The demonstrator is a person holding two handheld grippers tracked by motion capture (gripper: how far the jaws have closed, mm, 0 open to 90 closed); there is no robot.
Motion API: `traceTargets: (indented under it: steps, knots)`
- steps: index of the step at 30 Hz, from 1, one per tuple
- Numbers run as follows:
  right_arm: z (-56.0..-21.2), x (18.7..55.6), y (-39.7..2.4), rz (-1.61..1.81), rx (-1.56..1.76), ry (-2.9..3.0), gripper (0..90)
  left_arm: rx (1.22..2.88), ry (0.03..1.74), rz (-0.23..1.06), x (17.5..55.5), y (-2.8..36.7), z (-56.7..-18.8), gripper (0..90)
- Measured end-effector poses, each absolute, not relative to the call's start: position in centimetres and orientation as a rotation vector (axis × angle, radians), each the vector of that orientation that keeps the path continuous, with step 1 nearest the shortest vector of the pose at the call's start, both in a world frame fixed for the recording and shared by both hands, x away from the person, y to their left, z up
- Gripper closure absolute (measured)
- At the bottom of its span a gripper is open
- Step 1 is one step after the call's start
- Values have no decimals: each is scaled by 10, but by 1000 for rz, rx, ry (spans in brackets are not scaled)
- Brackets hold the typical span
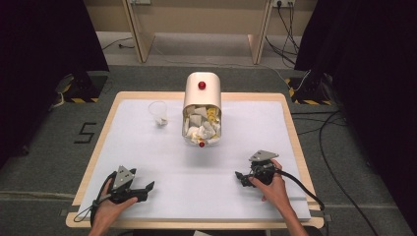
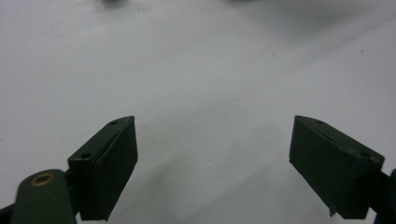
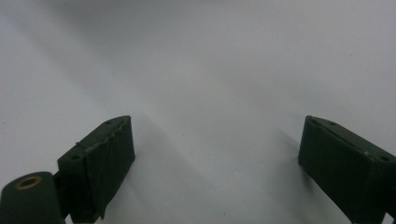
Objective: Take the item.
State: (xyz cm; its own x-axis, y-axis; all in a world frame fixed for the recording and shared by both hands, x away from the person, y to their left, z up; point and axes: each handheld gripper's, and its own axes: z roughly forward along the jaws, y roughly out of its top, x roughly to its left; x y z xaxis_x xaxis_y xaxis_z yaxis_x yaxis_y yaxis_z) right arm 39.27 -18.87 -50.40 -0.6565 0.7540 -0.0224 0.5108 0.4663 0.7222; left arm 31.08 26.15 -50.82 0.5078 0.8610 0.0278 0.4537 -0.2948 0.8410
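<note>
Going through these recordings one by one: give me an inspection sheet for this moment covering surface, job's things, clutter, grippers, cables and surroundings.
Surface: white table top with a wooden rim, bare near the grippers.
Job's things: cream bin with red knobs lies on its side, mouth toward the person, full of crumpled paper; clear plastic cup stands upright to its left, apart from it.
Clutter: nothing seen.
Grippers: left gripper open, holding nothing, low over the near left of the top; right gripper open, holding nothing, at the near right.
Cables: one cable trails from each gripper; loose black cables on the floor at right.
Surroundings: grey floor, dark curtains on both sides, wooden desk legs behind.
</note>
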Motion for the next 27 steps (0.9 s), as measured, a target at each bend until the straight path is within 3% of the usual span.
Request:
traceTargets:
  steps: [11,27]
  knots:
    - [-504,393,-189,1000,1058,2380,112,1928,1125,635,295,267,-521,148]
    - [-504,393,-189,1000,1057,2379,113,1806,1169,639,276,272,-532,148]
